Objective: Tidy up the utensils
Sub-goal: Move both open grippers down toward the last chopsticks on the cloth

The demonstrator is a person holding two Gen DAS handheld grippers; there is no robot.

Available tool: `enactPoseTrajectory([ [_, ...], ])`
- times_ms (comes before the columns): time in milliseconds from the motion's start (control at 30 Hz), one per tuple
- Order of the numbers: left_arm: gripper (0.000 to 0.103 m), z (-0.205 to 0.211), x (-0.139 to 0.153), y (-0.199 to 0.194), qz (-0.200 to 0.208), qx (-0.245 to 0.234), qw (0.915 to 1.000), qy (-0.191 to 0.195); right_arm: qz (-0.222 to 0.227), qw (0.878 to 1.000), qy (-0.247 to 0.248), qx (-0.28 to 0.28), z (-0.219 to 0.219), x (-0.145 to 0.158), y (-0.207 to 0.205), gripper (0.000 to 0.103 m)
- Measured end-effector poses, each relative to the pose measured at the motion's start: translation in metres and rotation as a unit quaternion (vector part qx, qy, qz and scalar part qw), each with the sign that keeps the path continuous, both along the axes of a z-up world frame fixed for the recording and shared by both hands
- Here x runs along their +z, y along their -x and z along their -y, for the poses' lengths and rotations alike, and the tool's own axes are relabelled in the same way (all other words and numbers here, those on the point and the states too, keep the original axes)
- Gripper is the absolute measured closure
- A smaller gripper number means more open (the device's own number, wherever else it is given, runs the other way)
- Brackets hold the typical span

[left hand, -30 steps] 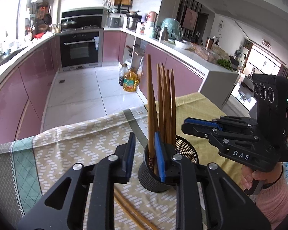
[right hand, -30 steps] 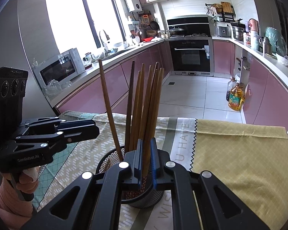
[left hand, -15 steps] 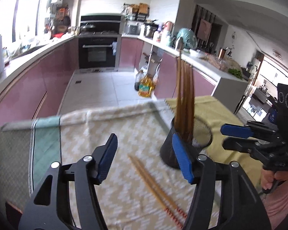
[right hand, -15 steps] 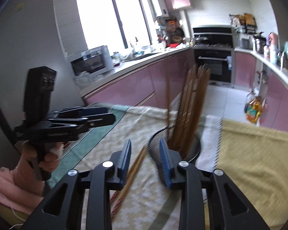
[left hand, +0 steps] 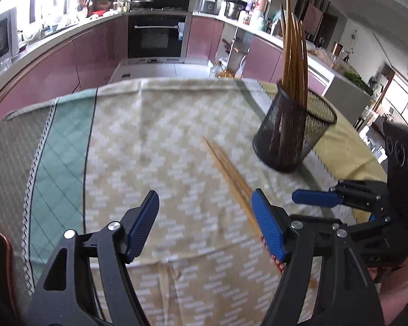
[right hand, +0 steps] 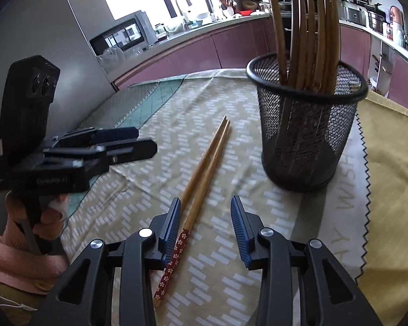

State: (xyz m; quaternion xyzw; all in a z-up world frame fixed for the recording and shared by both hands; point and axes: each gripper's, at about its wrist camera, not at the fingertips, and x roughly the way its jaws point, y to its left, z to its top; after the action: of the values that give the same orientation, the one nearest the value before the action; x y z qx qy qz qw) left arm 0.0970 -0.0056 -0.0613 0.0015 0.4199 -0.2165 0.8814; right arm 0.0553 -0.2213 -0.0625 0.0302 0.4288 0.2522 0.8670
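A black mesh cup [right hand: 307, 125] stands upright on the tablecloth and holds several wooden chopsticks [right hand: 310, 32]; it also shows in the left wrist view [left hand: 291, 133]. A loose pair of chopsticks [right hand: 204, 171] with red flowered ends lies flat on the cloth, left of the cup, also seen in the left wrist view [left hand: 228, 176]. My right gripper [right hand: 205, 225] is open and empty, low over the pair's red end. My left gripper [left hand: 205, 222] is open and empty, above the cloth near the pair's near end.
The table is covered by a patterned beige cloth [left hand: 163, 141] with a teal band [left hand: 65, 141] on the left and a yellow cloth [right hand: 389, 163] on the right. Beyond the table edge are the kitchen floor, pink cabinets and an oven [left hand: 155, 35].
Both grippers have pulled back from the cup and opened wide. The right one let go of the chopsticks in the cup and now sits low over the loose pair.
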Motion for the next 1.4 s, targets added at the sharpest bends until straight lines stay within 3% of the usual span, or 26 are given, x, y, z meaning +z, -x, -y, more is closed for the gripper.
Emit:
enactPoseTrajectory([
  [367, 0.034, 0.008, -0.014, 0.012, -0.011, -0.008, 0.9998, -0.014, -0.002, 0.999, 0.034, -0.004, -0.021, -0.009, 0.001, 0.068],
  [667, 0.036, 0.013, -0.016, 0.012, -0.013, -0.014, 0.9996, -0.019, 0.006, 0.998, 0.065, -0.015, -0.025, -0.011, -0.001, 0.077],
  [1033, 0.042, 0.033, -0.024, 0.010, -0.021, -0.041, 0.9985, -0.031, -0.012, 0.999, 0.037, -0.034, -0.008, -0.013, -0.003, 0.091],
  [1233, 0.054, 0.044, -0.028, 0.009, -0.024, -0.057, 0.9974, -0.038, -0.019, 0.999, 0.023, -0.039, 0.000, -0.014, -0.001, 0.093],
  [1400, 0.056, 0.048, -0.029, 0.009, -0.024, -0.066, 0.9965, -0.045, -0.019, 0.999, 0.023, -0.037, -0.001, -0.014, -0.001, 0.093],
])
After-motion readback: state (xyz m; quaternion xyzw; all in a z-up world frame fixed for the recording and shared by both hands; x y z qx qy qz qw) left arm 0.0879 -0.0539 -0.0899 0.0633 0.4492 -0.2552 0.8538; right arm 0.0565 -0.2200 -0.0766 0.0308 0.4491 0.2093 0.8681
